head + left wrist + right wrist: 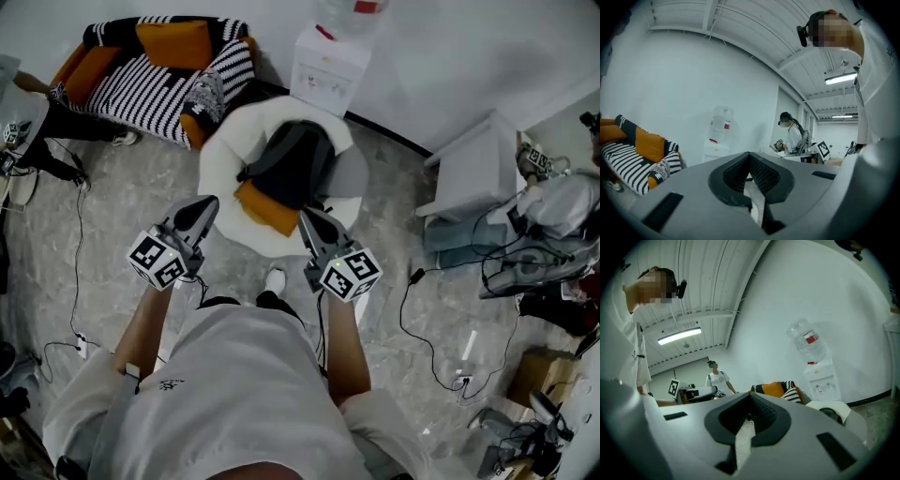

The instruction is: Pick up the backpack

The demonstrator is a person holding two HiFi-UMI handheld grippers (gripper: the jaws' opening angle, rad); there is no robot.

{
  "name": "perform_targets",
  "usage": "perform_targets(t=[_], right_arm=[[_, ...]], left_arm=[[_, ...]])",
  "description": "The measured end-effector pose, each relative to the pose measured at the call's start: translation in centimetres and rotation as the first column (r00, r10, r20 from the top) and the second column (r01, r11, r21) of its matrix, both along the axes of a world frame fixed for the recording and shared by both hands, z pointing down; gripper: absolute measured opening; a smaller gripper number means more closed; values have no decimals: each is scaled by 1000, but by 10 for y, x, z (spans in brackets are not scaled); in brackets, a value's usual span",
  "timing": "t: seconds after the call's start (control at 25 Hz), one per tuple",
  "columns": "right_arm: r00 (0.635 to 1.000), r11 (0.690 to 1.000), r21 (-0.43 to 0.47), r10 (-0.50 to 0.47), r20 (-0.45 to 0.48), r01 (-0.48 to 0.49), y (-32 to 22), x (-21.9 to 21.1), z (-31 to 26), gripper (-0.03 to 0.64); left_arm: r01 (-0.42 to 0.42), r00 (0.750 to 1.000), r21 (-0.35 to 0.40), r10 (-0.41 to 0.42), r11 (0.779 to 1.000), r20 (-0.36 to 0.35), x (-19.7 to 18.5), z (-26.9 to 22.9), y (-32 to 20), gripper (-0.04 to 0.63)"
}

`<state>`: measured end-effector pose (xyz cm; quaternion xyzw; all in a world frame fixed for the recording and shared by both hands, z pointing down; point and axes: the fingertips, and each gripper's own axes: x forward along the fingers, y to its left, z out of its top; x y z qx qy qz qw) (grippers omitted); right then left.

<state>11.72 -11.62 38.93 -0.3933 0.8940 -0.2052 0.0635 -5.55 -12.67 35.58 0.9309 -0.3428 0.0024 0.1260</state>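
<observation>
Grey marbled floor (141, 197) meets a white wall (469, 47), with a striped sofa (150, 80) at the far left and a water dispenser (328, 66) against the wall. A round white chair (220, 155) stands between them, in front of the person holding the tools. The backpack (292, 161), dark, lies in the middle of the chair's seat, its lower end on an orange cushion (265, 208) at the seat's near edge.

The left gripper (200, 211) is over the chair's near left rim, and the right gripper (312, 223) is over its near right rim, just beside the backpack's lower end. Both point level, towards the wall. The left gripper (750, 164) has its jaws pressed together with nothing between them; beyond it stand the sofa (633, 164), the dispenser (717, 140) and a person (791, 136) in white. The right gripper (750, 405) is likewise clenched and empty, and past it show the chair (836, 406), the dispenser (818, 373) and the sofa (780, 390).

Cables (422, 328) trail over the floor at the right, near a white table (473, 169)
</observation>
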Motion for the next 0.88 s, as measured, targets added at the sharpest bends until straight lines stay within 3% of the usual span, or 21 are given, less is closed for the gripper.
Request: perform_targets(t=[0.48, 0.88], right_arm=[[1000, 998, -68, 8, -3, -9, -38, 46, 36, 6], [998, 992, -112, 58, -16, -60, -67, 51, 59, 6]], left_arm=[[73, 997, -40, -72, 997, 42, 12, 18, -40, 2], [14, 998, -106, -8, 994, 58, 9, 46, -69, 2]])
